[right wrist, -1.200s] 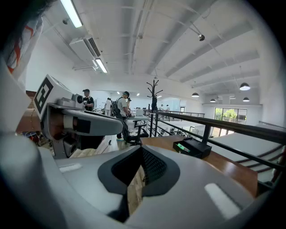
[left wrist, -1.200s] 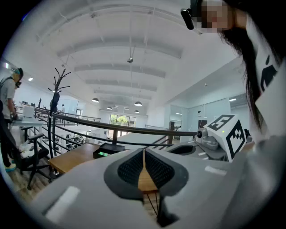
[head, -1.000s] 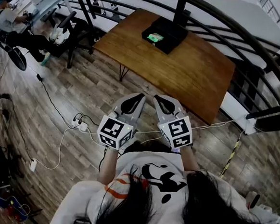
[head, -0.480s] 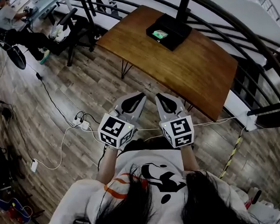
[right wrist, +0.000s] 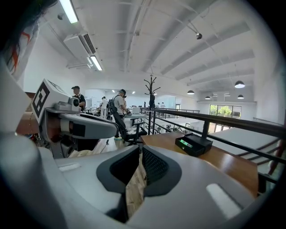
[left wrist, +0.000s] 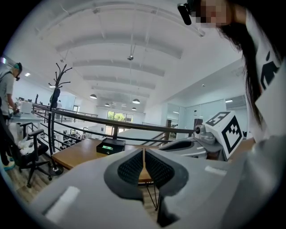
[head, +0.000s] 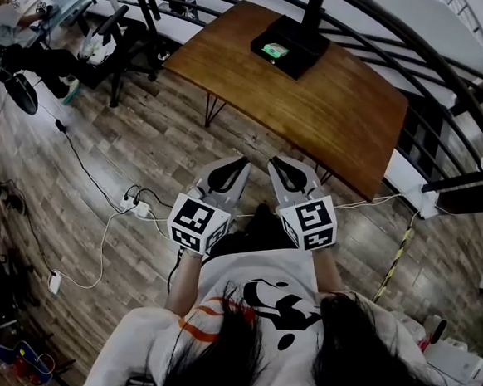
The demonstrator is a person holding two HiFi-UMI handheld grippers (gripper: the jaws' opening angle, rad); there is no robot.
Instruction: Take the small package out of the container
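A black container sits on the far part of a wooden table, with a small green package lying in it. Both grippers are held side by side over the floor, well short of the table. My left gripper is shut and empty, its tips meeting. My right gripper has just been opening; its jaws stand a crack apart with nothing between them. The container shows ahead in both gripper views, the package green on top.
A dark metal railing curves behind the table. Cables and a power strip lie on the plank floor at the left. An office chair and a seated person are at the far left. A coat stand stands beyond.
Both grippers have edged forward together toward the table, still side by side. The container sits a little higher in the head view.
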